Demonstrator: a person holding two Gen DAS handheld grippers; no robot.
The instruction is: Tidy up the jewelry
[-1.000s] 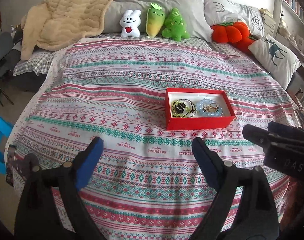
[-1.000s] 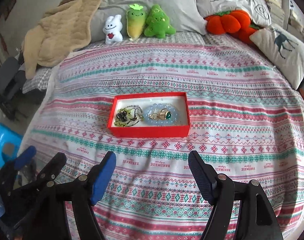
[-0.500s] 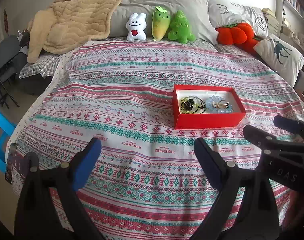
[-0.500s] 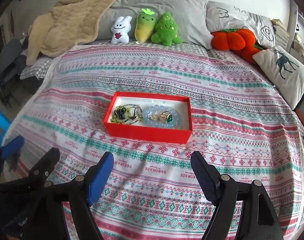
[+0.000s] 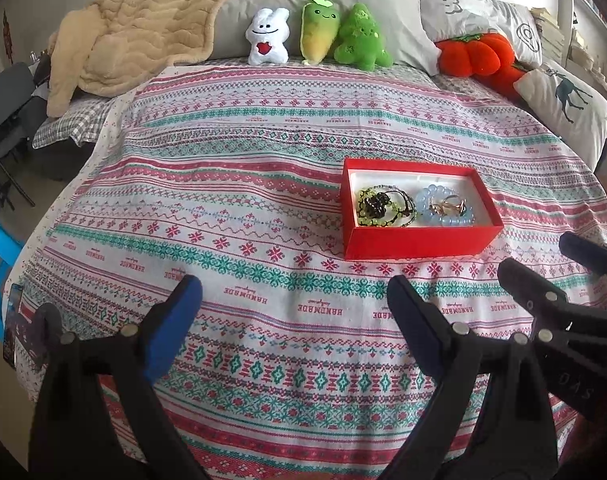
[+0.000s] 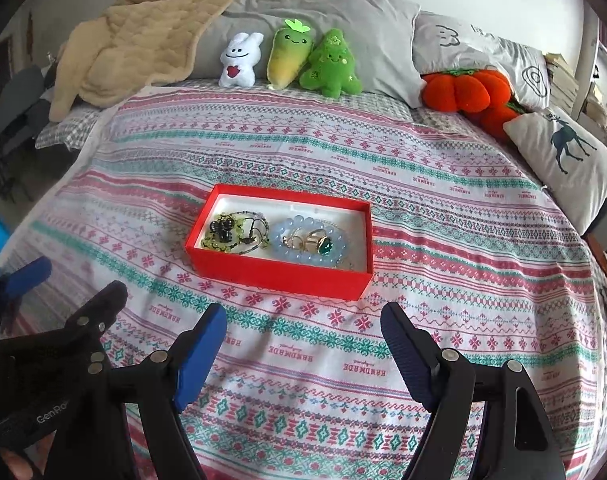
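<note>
Both grippers have sunk closer to the bed, and the red box [image 6: 279, 240] now sits larger and nearer than 1 second ago.

Left gripper [image 5: 295, 304] and right gripper [image 6: 303, 332] hang empty with jaws spread wide, short of the box on the patterned bedspread [image 5: 231, 184]. Inside lie a green bead strand [image 6: 235, 232], a pale blue bracelet [image 6: 299, 254] and a gold ring [image 6: 317, 240]. Risks: pinching tangled strands together, or tipping the light box on soft bedding.
</note>
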